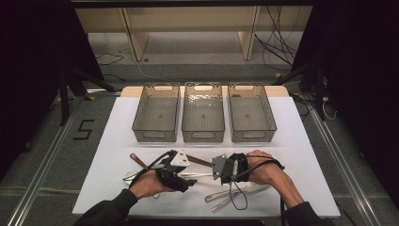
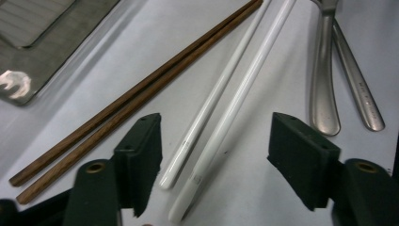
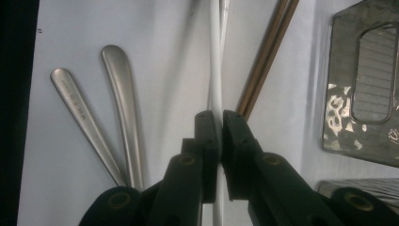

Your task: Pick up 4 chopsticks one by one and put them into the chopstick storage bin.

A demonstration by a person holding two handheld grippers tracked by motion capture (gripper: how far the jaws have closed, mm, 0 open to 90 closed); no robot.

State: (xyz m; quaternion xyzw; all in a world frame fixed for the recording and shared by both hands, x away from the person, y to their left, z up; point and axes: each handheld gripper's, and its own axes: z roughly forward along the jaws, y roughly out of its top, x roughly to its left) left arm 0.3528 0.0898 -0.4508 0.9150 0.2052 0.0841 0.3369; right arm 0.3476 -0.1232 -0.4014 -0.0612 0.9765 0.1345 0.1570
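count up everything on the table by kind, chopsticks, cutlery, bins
White chopsticks: 2
Brown wooden chopsticks: 2
Metal cutlery handles: 2 (their heads are out of view, so spoon or fork is unclear)
Clear plastic bins: 3
Total: 9

High view: overhead from person's side, facing fwd/down on table (image 1: 301,141). Gripper views: close, low over the table. All share white chopsticks (image 2: 221,99).

Three clear bins (image 1: 203,113) — wooden chopsticks (image 2: 131,96), spoons (image 2: 324,80)
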